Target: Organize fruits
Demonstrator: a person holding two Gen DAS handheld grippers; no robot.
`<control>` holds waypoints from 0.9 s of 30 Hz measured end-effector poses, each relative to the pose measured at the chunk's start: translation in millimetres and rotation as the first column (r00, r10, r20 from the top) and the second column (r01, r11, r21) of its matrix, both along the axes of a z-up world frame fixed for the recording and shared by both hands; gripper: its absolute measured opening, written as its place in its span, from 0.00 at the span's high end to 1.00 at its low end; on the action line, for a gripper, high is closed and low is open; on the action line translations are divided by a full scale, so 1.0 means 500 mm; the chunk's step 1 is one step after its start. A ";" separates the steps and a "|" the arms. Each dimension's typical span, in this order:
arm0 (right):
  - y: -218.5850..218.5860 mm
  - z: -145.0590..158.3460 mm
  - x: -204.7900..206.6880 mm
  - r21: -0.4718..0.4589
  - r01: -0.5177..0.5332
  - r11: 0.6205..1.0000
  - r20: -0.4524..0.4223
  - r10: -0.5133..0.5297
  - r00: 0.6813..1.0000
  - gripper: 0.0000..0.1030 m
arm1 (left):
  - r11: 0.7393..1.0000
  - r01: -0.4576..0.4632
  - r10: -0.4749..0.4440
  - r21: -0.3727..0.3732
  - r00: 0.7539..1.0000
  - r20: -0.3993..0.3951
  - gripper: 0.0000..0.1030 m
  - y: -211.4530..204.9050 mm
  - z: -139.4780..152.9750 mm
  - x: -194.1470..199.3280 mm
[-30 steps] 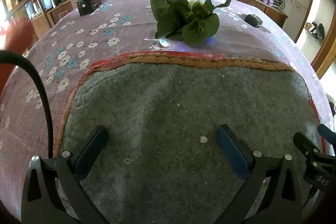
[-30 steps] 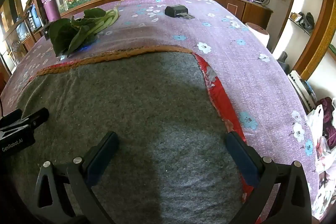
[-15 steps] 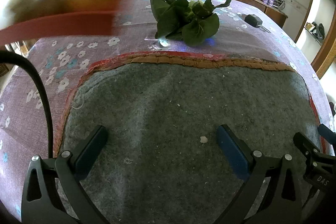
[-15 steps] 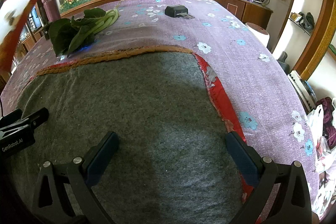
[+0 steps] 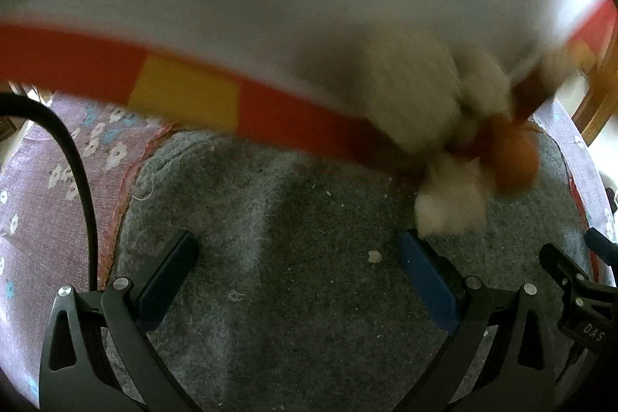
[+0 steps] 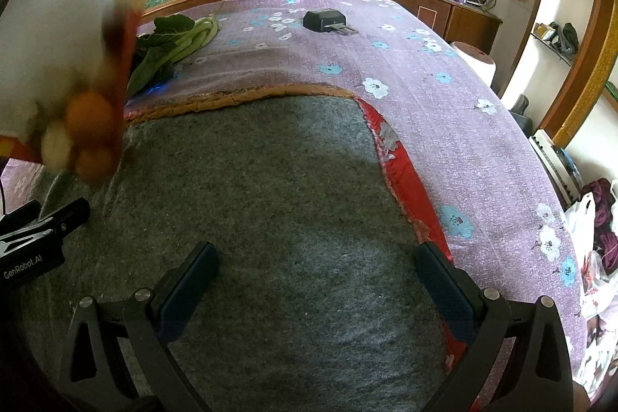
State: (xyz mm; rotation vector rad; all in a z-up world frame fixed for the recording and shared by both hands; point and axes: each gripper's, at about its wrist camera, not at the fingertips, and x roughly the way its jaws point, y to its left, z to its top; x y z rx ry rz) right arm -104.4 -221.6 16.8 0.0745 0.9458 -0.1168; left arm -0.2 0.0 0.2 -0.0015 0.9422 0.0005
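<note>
Grey felt mat (image 6: 270,219) is lying under both my claws: my left claw (image 5: 297,269) and my right claw (image 6: 316,269) are hovering wide apart, gripping nothing. Blurred orange fruits (image 6: 87,114) and pale ones (image 5: 450,207) are tumbling from a white, red-rimmed container (image 5: 270,6) onto the mat's left side, while leafy greens (image 6: 170,41) are lying farther back on the purple flowered table (image 6: 444,95)

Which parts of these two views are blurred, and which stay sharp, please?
Left wrist view: a white container with a red and yellow rim and orange fruit smear with motion blur; grey mat and left gripper stay sharp. Right wrist view: blurred fruit at left; right gripper and leafy greens stay crisp.
</note>
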 end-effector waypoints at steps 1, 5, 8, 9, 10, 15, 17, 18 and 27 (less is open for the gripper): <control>0.000 0.000 -0.001 0.000 0.000 1.000 0.000 0.000 1.000 0.00 | 1.000 0.000 0.000 0.000 1.000 0.000 0.00 0.000 0.000 0.000; -0.002 0.001 -0.002 -0.003 0.002 1.000 -0.001 -0.002 1.000 0.00 | 1.000 0.000 0.000 0.000 1.000 0.000 0.00 0.011 -0.008 0.002; -0.005 -0.001 -0.002 -0.002 0.002 1.000 0.001 -0.002 1.000 0.00 | 1.000 0.001 -0.001 0.000 1.000 -0.001 0.00 0.006 -0.006 0.003; -0.005 0.000 -0.002 -0.003 0.002 1.000 0.000 -0.002 1.000 0.00 | 1.000 0.001 -0.001 0.000 1.000 0.000 0.00 0.006 -0.006 0.002; -0.004 0.000 -0.002 -0.004 0.002 1.000 0.000 -0.002 1.000 0.00 | 1.000 0.001 -0.001 0.000 1.000 0.000 0.00 0.004 -0.006 0.003; -0.004 0.001 -0.001 -0.005 0.002 1.000 0.000 -0.002 1.000 0.00 | 1.000 0.001 -0.001 0.001 1.000 -0.001 0.00 0.004 -0.007 0.002; -0.003 0.001 -0.001 -0.004 0.002 1.000 0.001 -0.002 1.000 0.00 | 1.000 0.001 -0.001 0.001 1.000 -0.001 0.00 0.004 -0.007 0.002; -0.003 0.000 -0.001 -0.004 0.002 1.000 0.000 -0.002 1.000 0.00 | 1.000 0.001 -0.001 0.001 1.000 -0.001 0.00 0.004 -0.008 0.002; -0.002 0.001 0.000 -0.005 0.002 1.000 0.000 -0.002 1.000 0.00 | 1.000 0.001 -0.001 0.000 1.000 -0.001 0.00 0.005 -0.008 0.002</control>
